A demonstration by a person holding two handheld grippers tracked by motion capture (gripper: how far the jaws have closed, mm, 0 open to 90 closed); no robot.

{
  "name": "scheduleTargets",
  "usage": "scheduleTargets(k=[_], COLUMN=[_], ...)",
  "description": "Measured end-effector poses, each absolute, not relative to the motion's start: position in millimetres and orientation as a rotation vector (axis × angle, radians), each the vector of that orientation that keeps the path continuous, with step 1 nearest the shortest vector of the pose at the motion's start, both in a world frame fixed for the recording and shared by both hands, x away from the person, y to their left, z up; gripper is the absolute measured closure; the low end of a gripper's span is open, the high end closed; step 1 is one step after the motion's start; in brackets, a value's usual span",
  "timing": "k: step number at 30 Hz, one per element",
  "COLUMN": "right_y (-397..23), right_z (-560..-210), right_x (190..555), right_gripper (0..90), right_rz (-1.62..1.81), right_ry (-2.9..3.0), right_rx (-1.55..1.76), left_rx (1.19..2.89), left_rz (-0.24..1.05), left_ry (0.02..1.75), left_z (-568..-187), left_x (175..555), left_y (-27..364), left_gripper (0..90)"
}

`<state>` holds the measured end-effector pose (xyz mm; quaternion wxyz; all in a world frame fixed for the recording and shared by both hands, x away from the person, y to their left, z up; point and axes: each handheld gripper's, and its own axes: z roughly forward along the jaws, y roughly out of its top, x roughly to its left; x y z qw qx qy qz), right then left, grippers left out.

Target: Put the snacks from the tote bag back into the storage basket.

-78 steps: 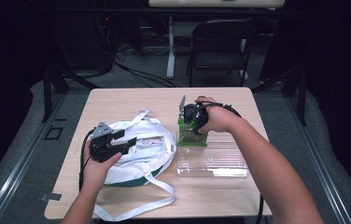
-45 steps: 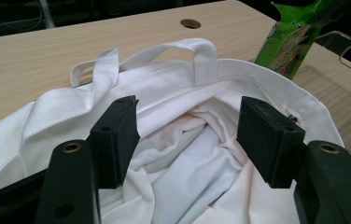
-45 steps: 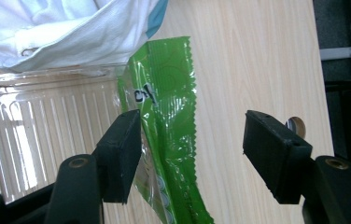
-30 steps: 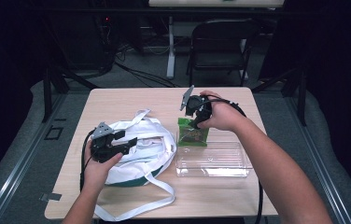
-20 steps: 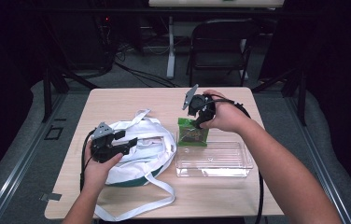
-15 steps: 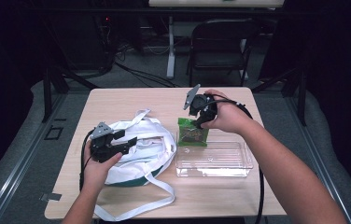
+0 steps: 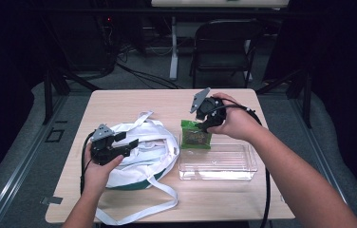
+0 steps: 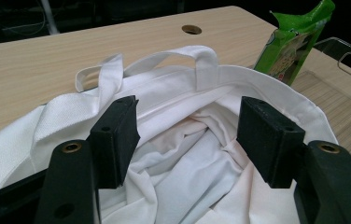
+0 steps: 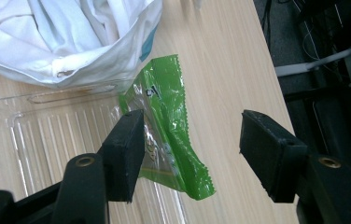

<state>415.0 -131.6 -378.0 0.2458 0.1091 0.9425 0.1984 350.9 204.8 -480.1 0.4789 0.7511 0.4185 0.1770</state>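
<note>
Left claw hadn't shifted since the earlier frames: same spot over the white tote bag, hand under it at the left of the desk. Jaws were wide apart in the left gripper view, gripping nothing, framing the bag's crumpled open mouth just beyond them; can't tell if the pads touched the cloth.

Green snack packet stood just right of the bag, leaning tilted on the far-left corner of the clear plastic tray, much as before.

Right claw was what changed: 2.6 s earlier it sat low against the packet's top, since then it had lifted a little and moved right, with the grey plate tipped up. Right gripper view had the jaws wide open, nothing held, packet lying past the left pad and mostly between the two, apart from both, its lower edge over the tray rim.
</note>
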Motion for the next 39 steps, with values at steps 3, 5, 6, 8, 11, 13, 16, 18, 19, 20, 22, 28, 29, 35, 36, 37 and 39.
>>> scheduleTargets(k=[3, 5, 6, 8, 11, 13, 16, 18, 19, 20, 22, 28, 29, 35, 36, 37, 39], right_y=[-133, -134, -135, -137, -141, -144, -147, -151, -152, -153, -154, -158, -159, -164, -165, -166, -167], right_z=[-380, -381, -380, -380, -377, -377, -377, -379, -380, -380, -380, -382, -382, -394, -396, -398, -399], right_x=[413, 412, 411, 408, 404, 400, 398, 394, 393, 392, 390, 382, 382, 375, 374, 374, 373], right_gripper=[41.5, 44.1, 44.1, 44.5, 45.0, 45.6, 46.3, 47.3, 48.1, 49.3, 50.7, 54.5, 54.9, 56.2, 56.2, 56.3, 56.3], right_rz=[0.556, 0.586, 0.594, 0.624, 0.678, 0.703, 0.740, 0.758, 0.755, 0.769, 0.797, 0.889, 0.882, 0.924, 0.933, 0.931, 0.940], right_ry=[2.571, 2.571, 2.573, 2.568, 2.560, 2.555, 2.551, 2.542, 2.540, 2.535, 2.528, 2.484, 2.484, 2.465, 2.464, 2.467, 2.465], right_rx=[0.321, 0.332, 0.331, 0.344, 0.367, 0.384, 0.403, 0.434, 0.434, 0.442, 0.462, 0.526, 0.527, 0.587, 0.597, 0.605, 0.617], left_rx=[1.834, 1.840, 1.840, 1.832, 1.830, 1.829, 1.830, 1.831, 1.831, 1.831, 1.831, 1.831, 1.829, 1.825, 1.825, 1.824, 1.825], left_rz=[0.431, 0.431, 0.431, 0.432, 0.433, 0.433, 0.434, 0.435, 0.434, 0.434, 0.435, 0.435, 0.434, 0.437, 0.437, 0.437, 0.437], left_ry=[1.018, 1.020, 1.020, 1.019, 1.020, 1.020, 1.022, 1.023, 1.023, 1.023, 1.023, 1.022, 1.023, 1.022, 1.022, 1.021, 1.020], left_z=[-480, -480, -479, -480, -480, -480, -480, -480, -480, -480, -480, -480, -480, -481, -481, -480, -480], left_x=[351, 351, 351, 351, 351, 351, 351, 351, 351, 351, 351, 351, 351, 351, 351, 351, 351], left_y=[204, 205, 205, 206, 206, 205, 205, 205, 205, 205, 204, 204, 205, 206, 206, 205, 205], left_gripper=[38.3, 38.3, 38.3, 38.3, 38.3, 38.3, 38.3, 38.3, 38.3, 38.3, 38.3, 38.3, 38.3, 38.3, 38.3, 38.4, 38.3])
